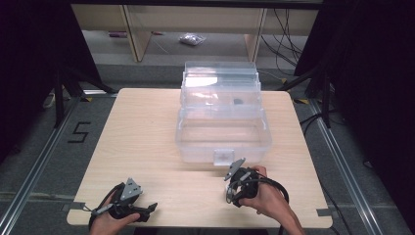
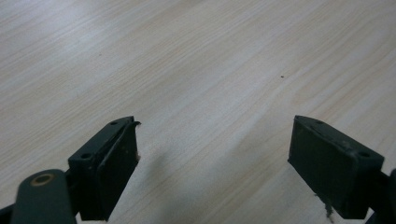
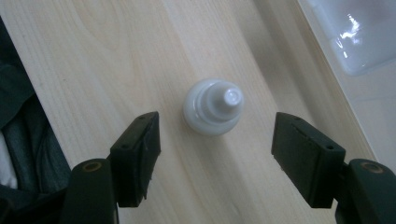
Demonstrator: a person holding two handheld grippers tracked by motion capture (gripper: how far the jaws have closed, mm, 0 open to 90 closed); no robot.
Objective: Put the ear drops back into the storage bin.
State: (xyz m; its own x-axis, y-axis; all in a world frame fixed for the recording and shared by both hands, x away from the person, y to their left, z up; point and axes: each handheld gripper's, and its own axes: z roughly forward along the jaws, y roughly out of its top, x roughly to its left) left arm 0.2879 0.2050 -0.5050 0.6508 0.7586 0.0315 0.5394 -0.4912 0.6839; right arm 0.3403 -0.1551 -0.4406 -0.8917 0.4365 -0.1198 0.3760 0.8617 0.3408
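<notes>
Table (image 1: 147,127): pale wood, bearing a clear plastic box (image 1: 222,132) with its lid swung up at the far side; the box's main tub looks empty, with one small dark item on its upper tier.
Progress: judged early; the small white bottle (image 3: 214,106) stands on the table, not yet grasped, so picking it up and, likely, placing it in the box are left.
Bottle position: upright on the wood just in front of the box's near wall, seen from above between the right jaws.
Right gripper (image 1: 230,188): tipped downward over the bottle, held by the right hand (image 1: 266,196); jaws spread wide on either side of the bottle, touching nothing.
Left gripper (image 1: 147,209): low at the table's near left corner, well apart from the box; jaws wide apart over bare wood, holding nothing.
</notes>
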